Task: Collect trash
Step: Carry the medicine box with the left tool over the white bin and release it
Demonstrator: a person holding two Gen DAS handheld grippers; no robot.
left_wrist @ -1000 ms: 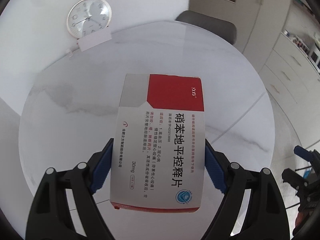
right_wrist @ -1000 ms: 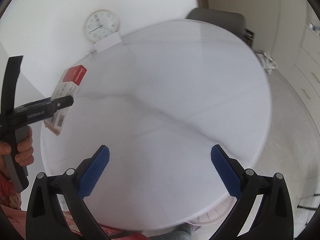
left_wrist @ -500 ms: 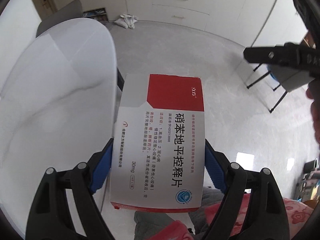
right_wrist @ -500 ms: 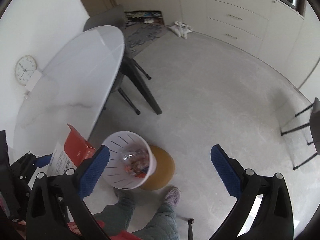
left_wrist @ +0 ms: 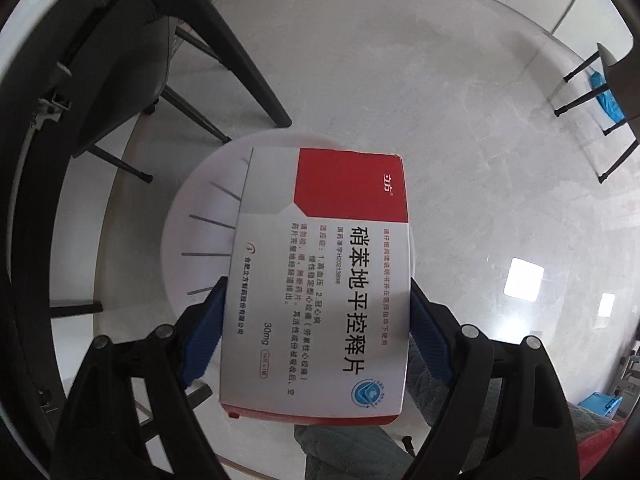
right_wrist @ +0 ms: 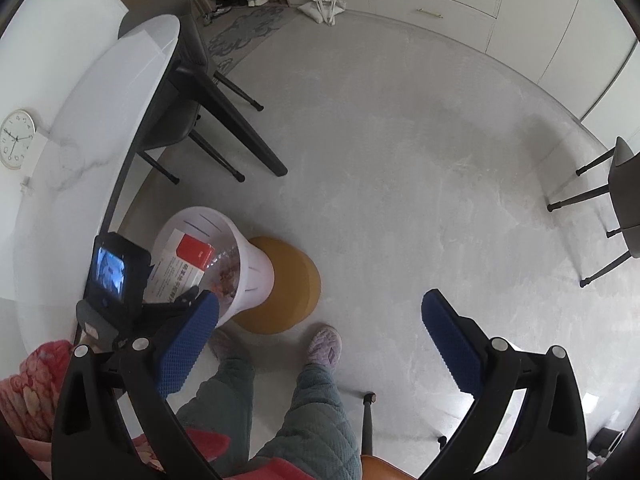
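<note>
My left gripper [left_wrist: 318,328] is shut on a red and white medicine box [left_wrist: 320,280] and holds it over the mouth of a white slotted trash bin [left_wrist: 200,236]. In the right wrist view the box [right_wrist: 182,264] sits above the bin [right_wrist: 248,268], which holds some wrappers and stands on a round brown mat [right_wrist: 288,284]. The left gripper [right_wrist: 176,300] shows there at the bin's near rim. My right gripper [right_wrist: 320,340] is open and empty, above the floor to the right of the bin.
A white round table [right_wrist: 80,140] with black legs [right_wrist: 240,136] stands left of the bin, with a dark chair [right_wrist: 176,112] under it. Another chair [right_wrist: 620,208] stands at the right. The person's feet [right_wrist: 324,348] are close to the mat. White cabinets [right_wrist: 440,0] line the far wall.
Both grippers have swung away from the table top and down toward the floor. The left gripper has carried the box over the bin's mouth.
</note>
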